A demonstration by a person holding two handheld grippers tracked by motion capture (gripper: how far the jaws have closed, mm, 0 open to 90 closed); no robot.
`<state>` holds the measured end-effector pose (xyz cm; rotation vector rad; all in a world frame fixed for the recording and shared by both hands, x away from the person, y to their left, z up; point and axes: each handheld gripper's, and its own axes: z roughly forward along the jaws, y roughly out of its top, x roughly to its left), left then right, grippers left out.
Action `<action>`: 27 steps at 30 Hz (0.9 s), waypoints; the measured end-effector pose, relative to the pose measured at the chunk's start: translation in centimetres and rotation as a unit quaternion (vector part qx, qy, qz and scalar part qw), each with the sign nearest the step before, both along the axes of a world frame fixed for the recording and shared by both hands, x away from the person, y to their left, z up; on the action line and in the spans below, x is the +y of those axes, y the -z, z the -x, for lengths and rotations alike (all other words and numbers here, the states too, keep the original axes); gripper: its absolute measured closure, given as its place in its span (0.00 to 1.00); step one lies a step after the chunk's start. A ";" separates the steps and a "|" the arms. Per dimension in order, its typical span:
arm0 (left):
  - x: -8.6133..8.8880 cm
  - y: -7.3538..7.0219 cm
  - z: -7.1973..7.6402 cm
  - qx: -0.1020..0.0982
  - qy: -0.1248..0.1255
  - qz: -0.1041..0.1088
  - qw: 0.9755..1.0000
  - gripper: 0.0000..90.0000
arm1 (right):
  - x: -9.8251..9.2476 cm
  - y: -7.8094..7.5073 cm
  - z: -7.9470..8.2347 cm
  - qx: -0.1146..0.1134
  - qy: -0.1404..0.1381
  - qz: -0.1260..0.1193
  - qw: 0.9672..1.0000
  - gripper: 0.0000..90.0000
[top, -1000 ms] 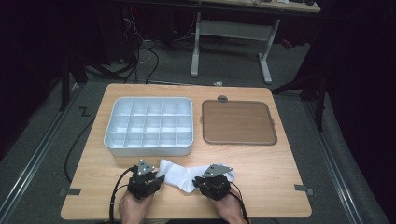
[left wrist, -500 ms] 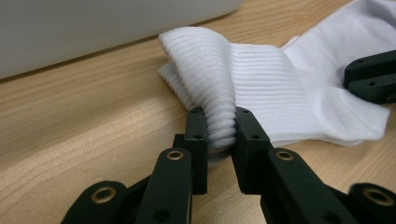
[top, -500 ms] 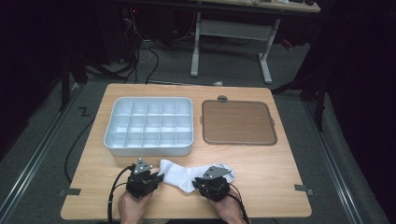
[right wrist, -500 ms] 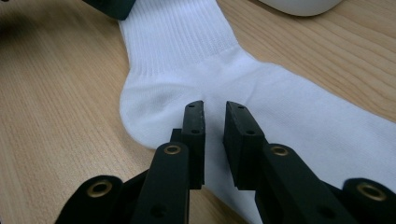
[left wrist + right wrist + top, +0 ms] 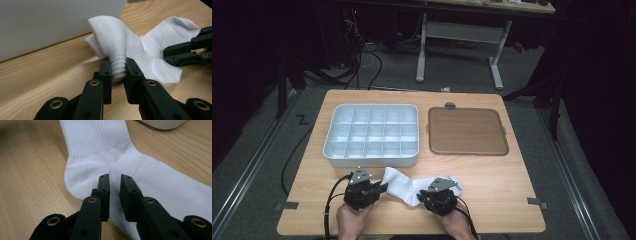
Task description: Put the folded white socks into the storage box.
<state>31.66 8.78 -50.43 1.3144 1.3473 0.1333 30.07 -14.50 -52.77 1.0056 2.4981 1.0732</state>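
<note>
Left gripper view puts your left gripper [image 5: 117, 72] right on the work: its jaws have just been closing and now pinch the ribbed cuff of the white sock [image 5: 130, 47], bunching the fabric up into a raised fold off the table [image 5: 50, 72]. That grip gives you a free edge to lift or fold over, which looks like the reason for taking the cuff rather than the flat middle.

Your right gripper [image 5: 115, 182] sits over the heel of the sock [image 5: 100, 157], jaws nearly closed with a narrow gap showing between them; whether they nip any cloth you cannot tell from that angle. My guess is it pins the foot end so the sock does not slide while the cuff moves.

From the high view, the sock [image 5: 404, 185] lies along the near edge, stretched between your two hands. Just behind it stands the divided tray [image 5: 337, 150], compartments bare, likely where the sock goes. Beside the tray, to the right, lies the brown lid [image 5: 467, 131].
</note>
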 end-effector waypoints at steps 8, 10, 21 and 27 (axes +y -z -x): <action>0.1 -1.2 0.3 -0.012 0.009 0.014 1.000 0.88 | 0.4 0.0 -0.1 0.002 -0.005 0.002 1.000 0.88; 0.1 -1.6 0.3 -0.015 0.012 0.017 1.000 0.88 | 0.5 0.0 -0.2 0.002 -0.007 0.000 1.000 0.88; 0.3 -2.7 0.5 -0.029 0.022 0.022 0.999 0.88 | 1.4 0.0 -0.5 0.004 -0.016 0.000 1.000 0.88; 0.0 -3.4 0.6 -0.037 0.027 0.025 0.999 0.88 | 2.0 0.0 -0.6 0.003 -0.023 0.001 1.000 0.88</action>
